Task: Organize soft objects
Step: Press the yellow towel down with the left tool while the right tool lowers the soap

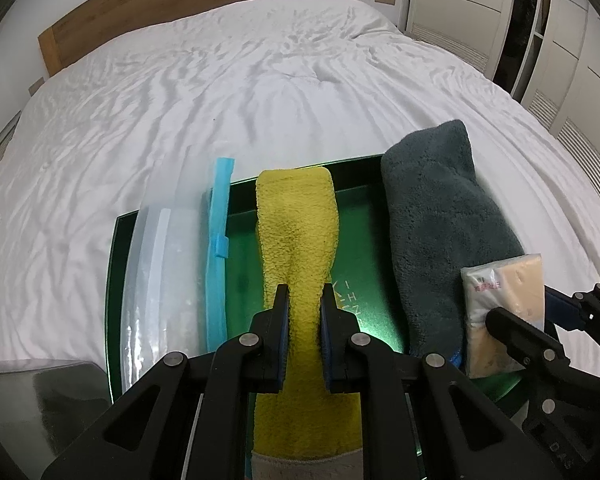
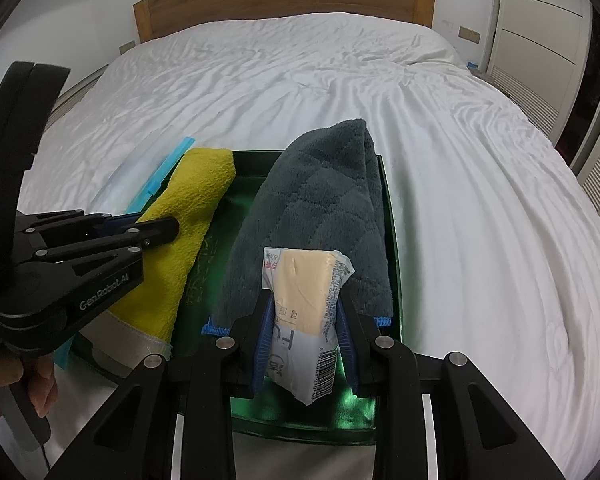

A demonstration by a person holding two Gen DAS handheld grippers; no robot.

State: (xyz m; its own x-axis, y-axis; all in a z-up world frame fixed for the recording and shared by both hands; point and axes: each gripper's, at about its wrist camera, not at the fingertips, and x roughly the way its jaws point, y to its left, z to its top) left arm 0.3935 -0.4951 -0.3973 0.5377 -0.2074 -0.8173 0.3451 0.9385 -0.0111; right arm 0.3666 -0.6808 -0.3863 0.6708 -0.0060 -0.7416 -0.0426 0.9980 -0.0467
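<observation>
A rolled yellow towel lies lengthwise in the dark green tray, and my left gripper is shut on its near part. A folded grey towel fills the tray's right side, its far end hanging over the rim. In the right wrist view my right gripper is shut on a plastic-wrapped beige packet, held upright over the near end of the grey towel. The yellow towel and the left gripper appear at the left there.
A clear zip bag with a blue slider strip lies on the tray's left edge. The tray sits on a white bed with a wooden headboard. White wardrobe doors stand at the right. A hand holds the left gripper's handle.
</observation>
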